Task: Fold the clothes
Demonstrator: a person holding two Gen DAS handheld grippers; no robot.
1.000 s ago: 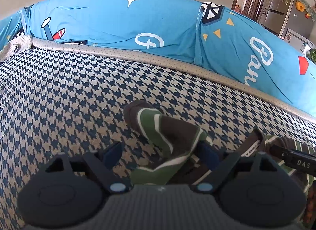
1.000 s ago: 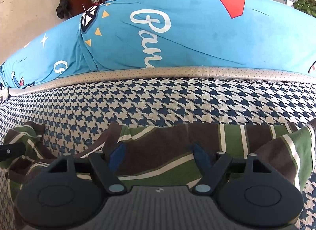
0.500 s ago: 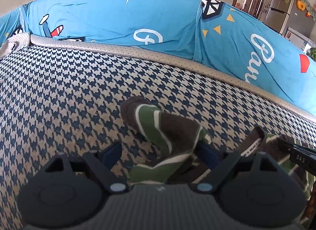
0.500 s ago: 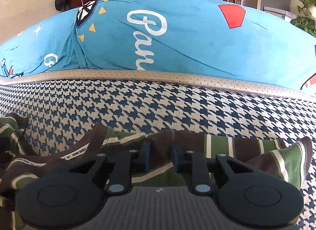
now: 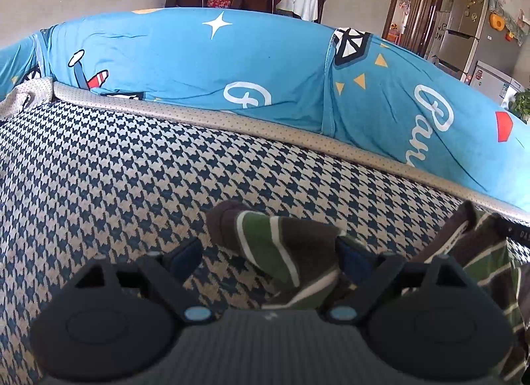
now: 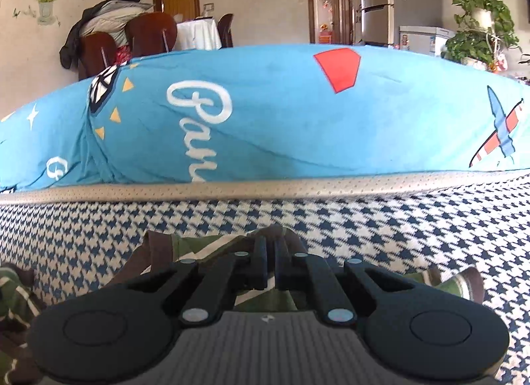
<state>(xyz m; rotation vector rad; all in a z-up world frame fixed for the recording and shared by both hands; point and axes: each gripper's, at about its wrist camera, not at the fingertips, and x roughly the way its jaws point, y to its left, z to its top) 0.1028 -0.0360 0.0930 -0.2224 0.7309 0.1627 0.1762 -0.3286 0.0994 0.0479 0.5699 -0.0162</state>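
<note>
One striped green-brown garment (image 6: 212,246) bunches at lower centre, pinched by the right tongs (image 6: 271,252); left tongs (image 5: 268,252) gape; houndstooth cover (image 5: 116,169) lies bare above.

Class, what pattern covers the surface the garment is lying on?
A navy-and-cream houndstooth check on the surface, clearest in the left wrist view, beneath the striped garment.

Right hand-held gripper (image 6: 271,254) hides the striped garment (image 6: 185,246) beneath.
</note>
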